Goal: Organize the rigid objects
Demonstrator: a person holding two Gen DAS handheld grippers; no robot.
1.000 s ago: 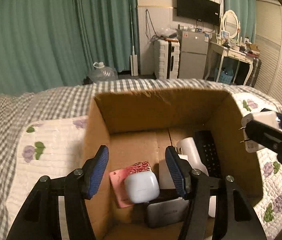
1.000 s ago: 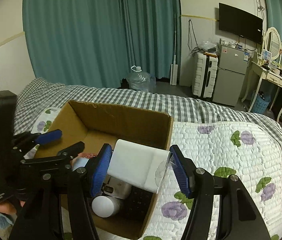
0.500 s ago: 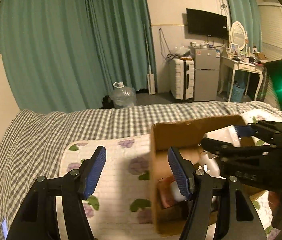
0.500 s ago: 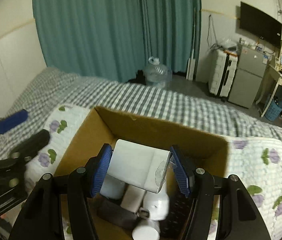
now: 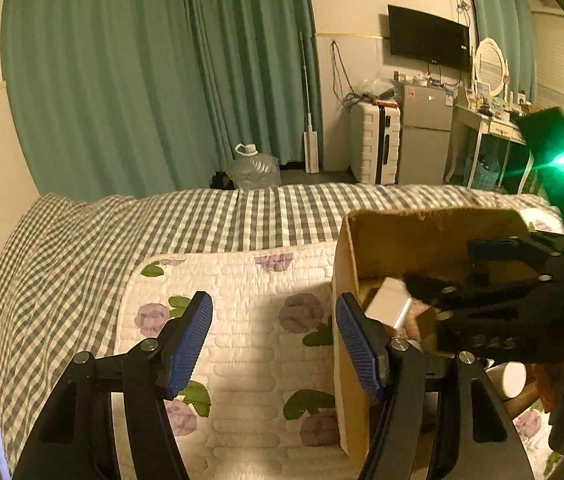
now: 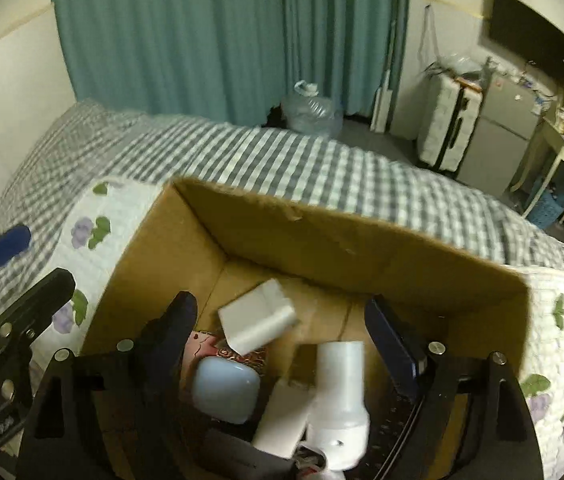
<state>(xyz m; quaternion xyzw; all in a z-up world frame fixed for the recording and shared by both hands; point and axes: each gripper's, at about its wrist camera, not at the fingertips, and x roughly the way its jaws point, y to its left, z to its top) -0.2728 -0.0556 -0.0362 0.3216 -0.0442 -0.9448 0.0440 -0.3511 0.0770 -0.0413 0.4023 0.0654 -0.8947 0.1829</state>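
Note:
An open cardboard box sits on the bed. My right gripper is open over the box. A white charger block lies free between its fingers, blurred, above the box floor. Inside lie a pale blue earbud case, a white cylindrical device, a red patterned card and a dark remote. My left gripper is open and empty over the quilt, left of the box. The white block and the right gripper also show in the left wrist view.
The bed has a white floral quilt over a grey checked cover. Beyond it are green curtains, a water jug, a white suitcase and a small fridge.
My right gripper has opened and let go of the white charger block, which drops into the box. My left gripper has moved left, out of the box to over the quilt.

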